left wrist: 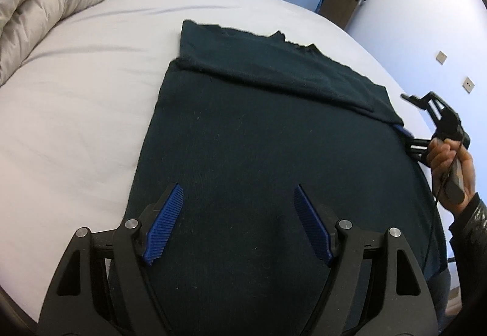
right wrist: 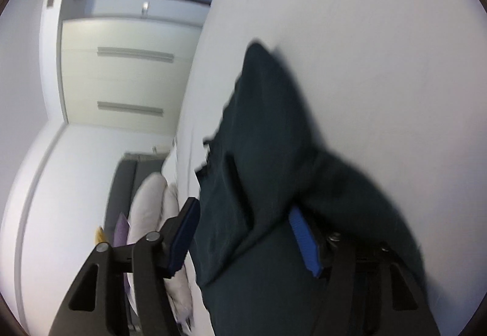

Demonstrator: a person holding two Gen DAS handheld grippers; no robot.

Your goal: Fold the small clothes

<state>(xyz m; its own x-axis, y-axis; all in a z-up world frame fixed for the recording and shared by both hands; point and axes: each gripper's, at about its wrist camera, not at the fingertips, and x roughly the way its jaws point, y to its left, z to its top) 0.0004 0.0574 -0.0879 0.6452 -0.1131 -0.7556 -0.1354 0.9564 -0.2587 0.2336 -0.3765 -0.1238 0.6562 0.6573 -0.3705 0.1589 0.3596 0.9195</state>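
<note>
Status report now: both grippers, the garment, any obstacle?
Left gripper open above garment. Right gripper open, cloth between jaws. Sleeve folded across top. No obstacle seen.

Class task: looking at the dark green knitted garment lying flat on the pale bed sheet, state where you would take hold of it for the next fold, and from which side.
Pinch the near left corner of the dark green knitted garment, coming in from its left edge: the fabric there is flat, single-layered and bordered by bare pale bed sheet.

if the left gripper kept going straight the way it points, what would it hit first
Most likely the dark garment spread on the bed. The left gripper points down at its flat middle with open jaws and nothing between them. How far above the cloth it is cannot be told.
</note>
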